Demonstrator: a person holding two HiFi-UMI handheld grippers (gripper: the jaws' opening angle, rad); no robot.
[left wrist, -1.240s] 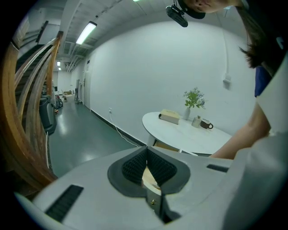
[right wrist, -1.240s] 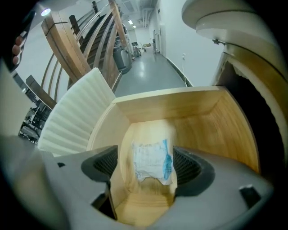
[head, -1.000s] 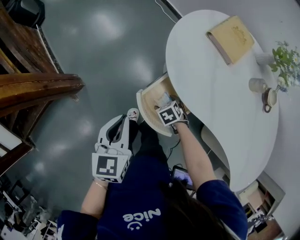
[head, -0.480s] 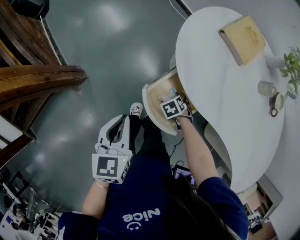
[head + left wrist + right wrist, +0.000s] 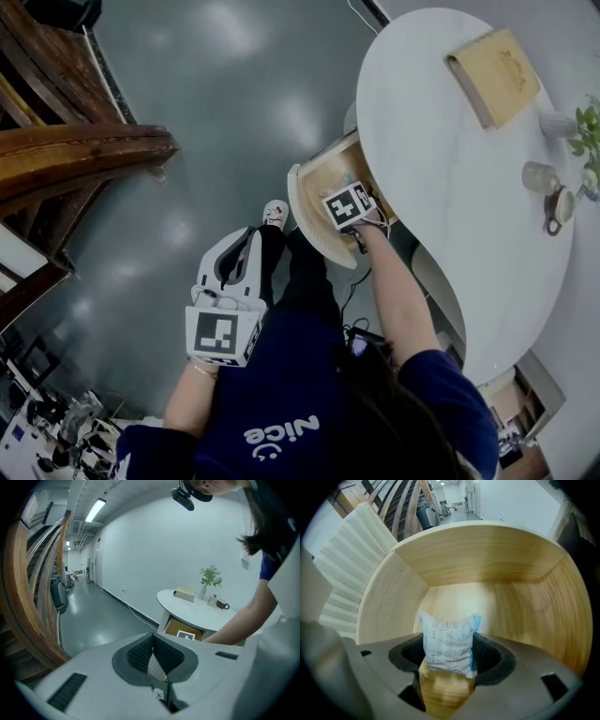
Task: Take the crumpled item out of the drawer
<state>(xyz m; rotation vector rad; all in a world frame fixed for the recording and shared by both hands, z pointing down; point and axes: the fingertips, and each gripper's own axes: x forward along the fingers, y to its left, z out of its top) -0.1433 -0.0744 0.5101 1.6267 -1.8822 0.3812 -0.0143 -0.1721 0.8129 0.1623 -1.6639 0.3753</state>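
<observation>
The crumpled item is a white and blue packet [image 5: 447, 641] standing on the floor of the open wooden drawer [image 5: 487, 550]. My right gripper [image 5: 449, 653] reaches down into that drawer [image 5: 309, 202], its jaws closing, and the packet fills the gap from one pad to the other. In the head view only the marker cube of the right gripper [image 5: 347, 206] shows; the packet is hidden beneath it. My left gripper [image 5: 246, 246] hangs over the floor beside the person's leg. It is shut with nothing in it, and its dark pads [image 5: 140, 653] meet at the tip.
The drawer sticks out from under a round white table [image 5: 450, 187] that carries a tan book [image 5: 497, 75], a cup [image 5: 560, 206] and a potted plant [image 5: 586, 122]. A wooden stair rail [image 5: 84, 159] runs along the left. Grey floor lies between.
The right gripper has moved a little deeper into the drawer. The left gripper has held its place.
</observation>
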